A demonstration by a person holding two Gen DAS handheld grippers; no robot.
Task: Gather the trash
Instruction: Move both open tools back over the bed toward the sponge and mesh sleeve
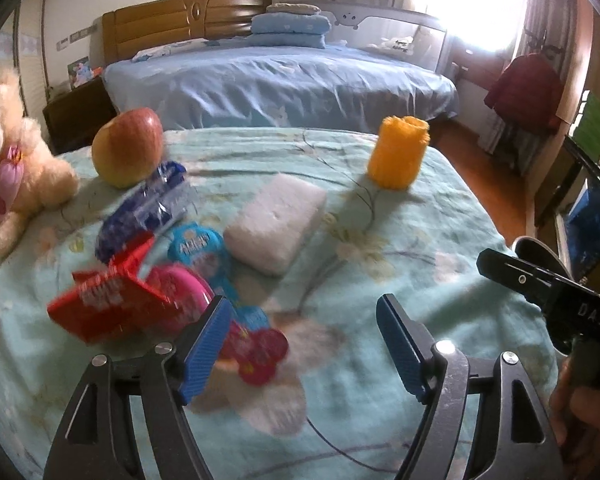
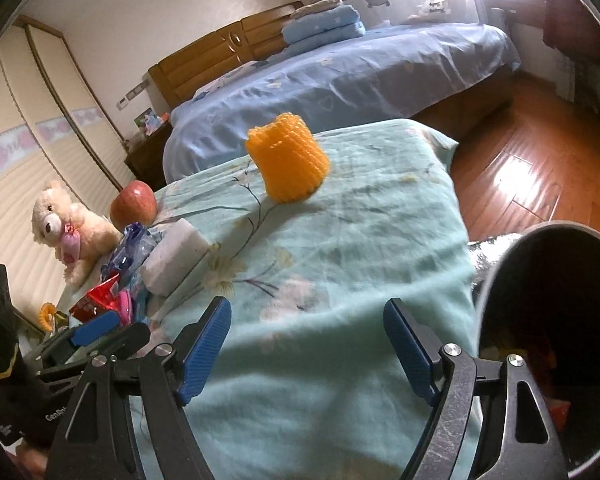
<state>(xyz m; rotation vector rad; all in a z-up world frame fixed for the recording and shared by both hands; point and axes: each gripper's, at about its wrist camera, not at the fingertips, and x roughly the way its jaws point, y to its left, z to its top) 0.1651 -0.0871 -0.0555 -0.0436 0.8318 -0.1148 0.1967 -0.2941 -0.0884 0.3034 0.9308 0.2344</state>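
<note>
Cloth (image 1: 380,208) fills mid frame. Bin (image 2: 560,320) lower right in right view. Wrappers (image 1: 148,280) lie lower left, beside the white block (image 1: 274,226); apple (image 1: 127,146) and toy corn (image 1: 398,152) further up. Left gripper (image 1: 304,344) & right gripper (image 2: 308,344): both wide open, nothing held.

The left hand-held gripper (image 1: 304,344) points forward and down, its blue-padded jaws spread wide with nothing between them. The right hand-held gripper (image 2: 308,350) is angled down the same way, jaws equally wide apart and empty.
</note>
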